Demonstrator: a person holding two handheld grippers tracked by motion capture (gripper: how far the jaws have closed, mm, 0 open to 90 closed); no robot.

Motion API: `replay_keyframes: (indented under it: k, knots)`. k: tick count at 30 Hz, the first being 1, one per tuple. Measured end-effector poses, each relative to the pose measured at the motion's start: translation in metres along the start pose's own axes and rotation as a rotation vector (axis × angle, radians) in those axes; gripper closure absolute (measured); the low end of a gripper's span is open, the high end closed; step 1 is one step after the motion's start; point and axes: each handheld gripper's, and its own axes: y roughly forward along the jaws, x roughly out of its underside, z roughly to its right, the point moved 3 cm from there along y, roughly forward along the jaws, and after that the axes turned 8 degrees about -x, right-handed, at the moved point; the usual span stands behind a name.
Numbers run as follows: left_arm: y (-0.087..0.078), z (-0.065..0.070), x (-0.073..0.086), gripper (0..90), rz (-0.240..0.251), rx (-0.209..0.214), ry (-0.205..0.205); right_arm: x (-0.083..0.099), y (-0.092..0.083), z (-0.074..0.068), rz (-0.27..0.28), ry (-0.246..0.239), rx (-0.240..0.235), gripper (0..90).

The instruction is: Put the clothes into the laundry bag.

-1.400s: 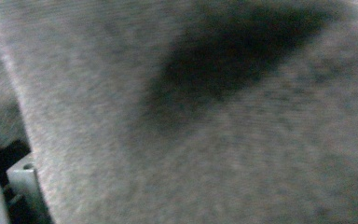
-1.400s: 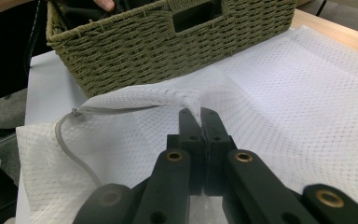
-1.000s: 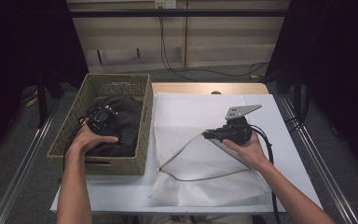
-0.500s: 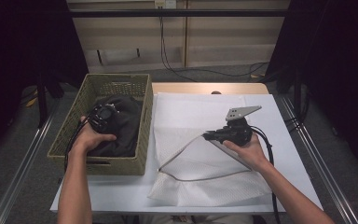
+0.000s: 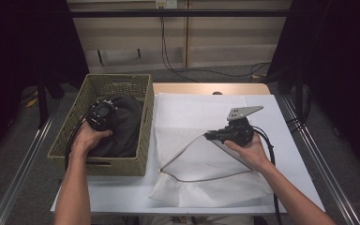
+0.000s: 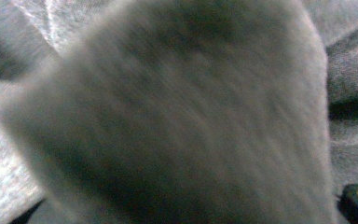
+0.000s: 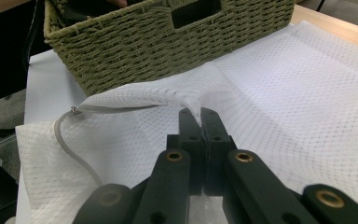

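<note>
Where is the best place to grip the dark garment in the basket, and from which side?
Probably from above, on a raised fold near the middle of the dark garment: it lies bunched inside the woven basket, whose walls block the sides. The left gripper is already down there.

Black cables [image 5: 201, 70] trail across the grey floor [image 5: 23, 154] behind the wooden table [image 5: 211, 88]
</note>
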Motion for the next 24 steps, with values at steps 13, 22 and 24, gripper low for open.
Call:
replay_keyframes:
  k: [13,22,24]
  knots:
    - [-0.028,-0.014,0.005,74.9,0.223,0.071,-0.168,-0.001,-0.001,0.0,0.005,0.005,0.002,89.5]
    - [-0.054,-0.021,0.004,75.0,0.419,0.096,-0.257,-0.001,-0.001,0.001,0.007,0.005,0.001,89.5]
    - [-0.059,-0.021,0.004,75.0,0.452,0.1,-0.268,-0.001,-0.001,0.001,0.006,0.005,0.001,89.5]
